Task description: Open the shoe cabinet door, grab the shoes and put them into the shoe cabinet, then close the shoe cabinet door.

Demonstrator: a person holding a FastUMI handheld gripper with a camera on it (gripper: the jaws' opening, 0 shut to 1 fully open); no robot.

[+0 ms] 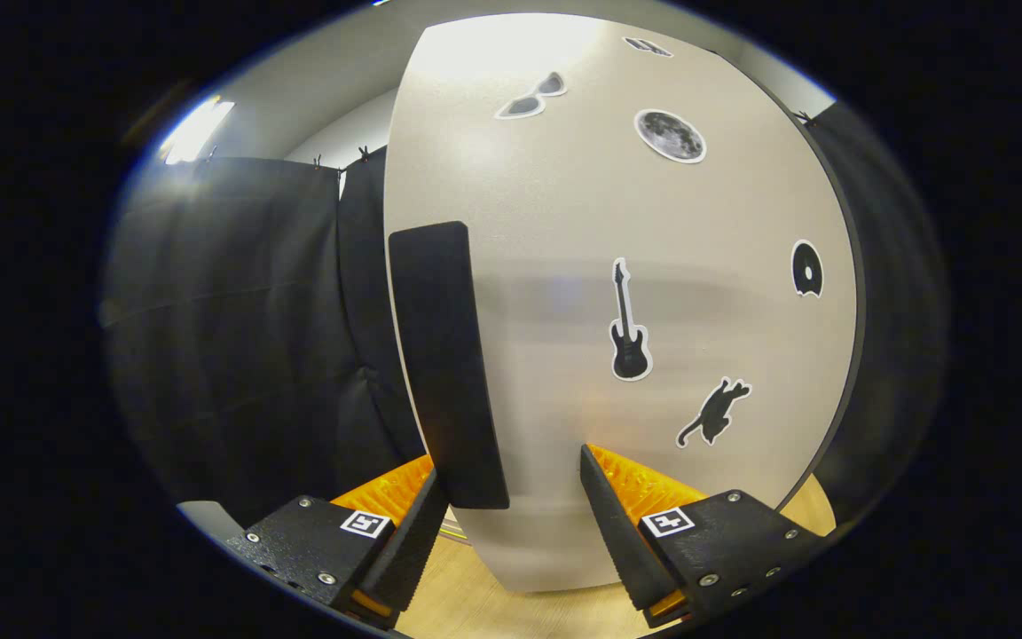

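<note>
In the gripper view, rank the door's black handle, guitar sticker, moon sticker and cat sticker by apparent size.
1. Black handle, between the open fingers of the gripper.
2. Guitar sticker.
3. Cat sticker and moon sticker: too alike to rank.

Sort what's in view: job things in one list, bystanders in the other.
Job: cabinet door; its black handle, just ahead, between the open gripper fingers, nearer the left one.
Bystanders: door stickers: guitar, cat, moon, sunglasses; wooden floor.

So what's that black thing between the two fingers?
In the gripper view, the open gripper has the door's black handle between its fingers, close to one of them. The cabinet door fills the rest.
</note>
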